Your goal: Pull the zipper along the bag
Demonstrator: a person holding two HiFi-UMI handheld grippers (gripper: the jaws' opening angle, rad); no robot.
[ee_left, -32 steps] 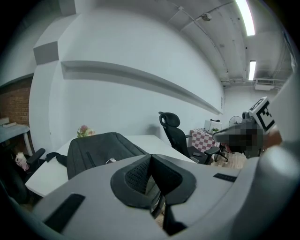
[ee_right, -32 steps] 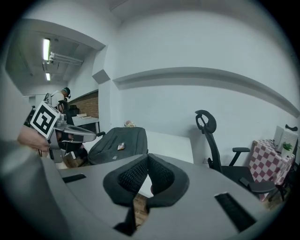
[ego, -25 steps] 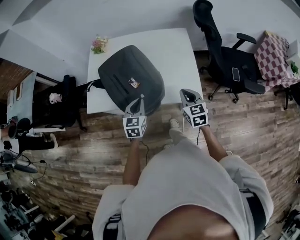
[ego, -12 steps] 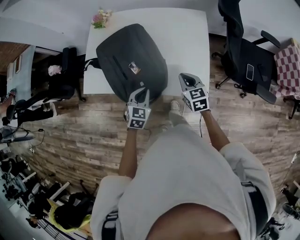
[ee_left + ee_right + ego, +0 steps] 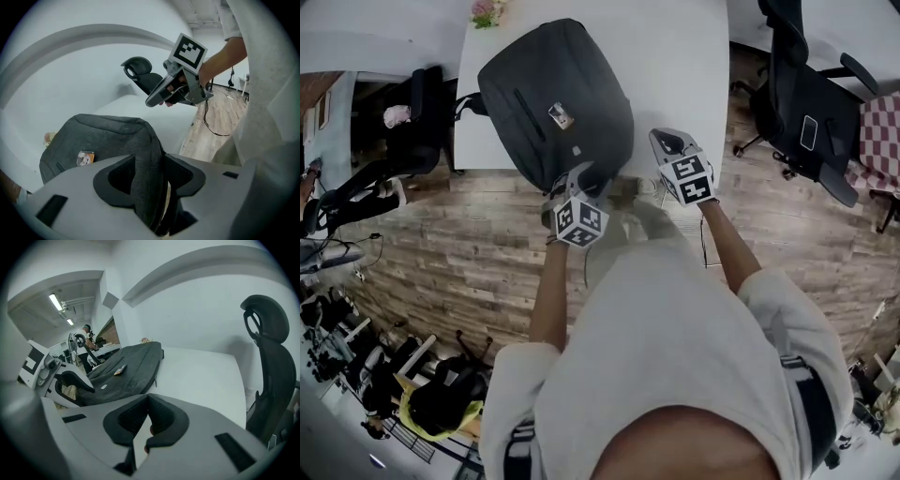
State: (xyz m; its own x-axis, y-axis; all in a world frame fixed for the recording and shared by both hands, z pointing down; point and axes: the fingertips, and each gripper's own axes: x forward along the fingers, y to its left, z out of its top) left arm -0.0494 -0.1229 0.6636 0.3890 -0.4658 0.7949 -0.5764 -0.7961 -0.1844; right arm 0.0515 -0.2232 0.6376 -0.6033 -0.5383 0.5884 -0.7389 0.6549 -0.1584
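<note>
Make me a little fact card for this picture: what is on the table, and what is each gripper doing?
Table: white table
On it: dark grey backpack, lying flat, its near end at the table's front edge
Left gripper: jaws have just been opening; a fold of the backpack's edge stands between them
Right gripper: shut, holding nothing, over the table beside the backpack
Nearby: black office chair; small flowers at the table's far corner
</note>
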